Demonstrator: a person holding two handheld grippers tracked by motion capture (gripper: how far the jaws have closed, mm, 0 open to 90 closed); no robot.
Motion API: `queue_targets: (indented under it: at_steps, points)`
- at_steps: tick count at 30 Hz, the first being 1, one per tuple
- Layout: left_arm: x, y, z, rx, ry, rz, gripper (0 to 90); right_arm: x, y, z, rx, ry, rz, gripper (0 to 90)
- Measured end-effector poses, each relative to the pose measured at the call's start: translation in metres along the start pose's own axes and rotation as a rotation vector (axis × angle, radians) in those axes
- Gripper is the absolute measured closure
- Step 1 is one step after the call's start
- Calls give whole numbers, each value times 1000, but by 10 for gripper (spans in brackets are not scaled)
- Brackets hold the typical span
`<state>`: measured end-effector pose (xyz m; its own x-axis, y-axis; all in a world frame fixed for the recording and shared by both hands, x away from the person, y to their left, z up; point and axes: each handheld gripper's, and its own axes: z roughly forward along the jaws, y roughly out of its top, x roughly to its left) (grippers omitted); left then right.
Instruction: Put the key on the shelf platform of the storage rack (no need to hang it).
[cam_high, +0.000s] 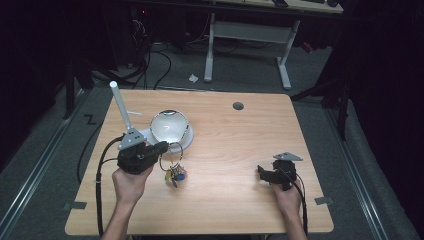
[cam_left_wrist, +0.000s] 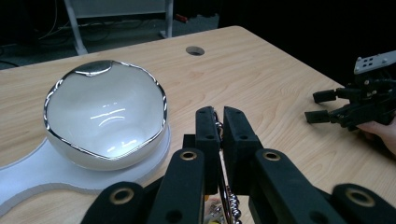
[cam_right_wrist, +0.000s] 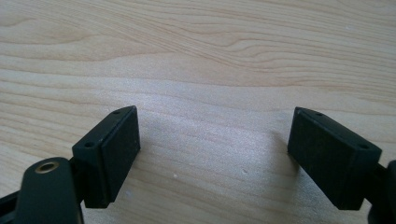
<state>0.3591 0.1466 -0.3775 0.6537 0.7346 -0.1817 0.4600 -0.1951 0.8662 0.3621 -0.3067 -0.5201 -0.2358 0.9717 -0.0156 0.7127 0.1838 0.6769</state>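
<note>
A bunch of keys (cam_high: 173, 173) on a metal ring hangs from my left gripper (cam_high: 164, 148), which is shut on the ring just above the table. In the left gripper view the jaws (cam_left_wrist: 219, 120) stand pressed together on the thin ring, and a beaded chain (cam_left_wrist: 229, 205) hangs below them. A shiny rounded bowl (cam_high: 169, 126) (cam_left_wrist: 105, 116) sits on a white mat (cam_high: 145, 135) (cam_left_wrist: 28, 172) just beyond the left gripper. My right gripper (cam_high: 262, 173) (cam_right_wrist: 212, 149) (cam_left_wrist: 322, 105) rests open near the table's right front, with bare wood between its jaws.
The wooden table (cam_high: 235, 150) has a round cable hole (cam_high: 238, 106) (cam_left_wrist: 194, 50) at the far middle. A white rod (cam_high: 120, 106) rises from the left gripper's top plate. Beyond the table lie dark floor, cables and another desk's legs (cam_high: 284, 65).
</note>
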Motion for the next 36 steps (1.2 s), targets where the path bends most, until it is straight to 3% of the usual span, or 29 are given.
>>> queue_targets:
  at_steps: [19, 36]
  points:
    - [13, 31, -9, -17, -12, -5, 861, 0, 0, 0, 0, 0, 0, 170]
    - [30, 69, -14, 13, -10, 8, 861, 0, 0, 0, 0, 0, 0, 170]
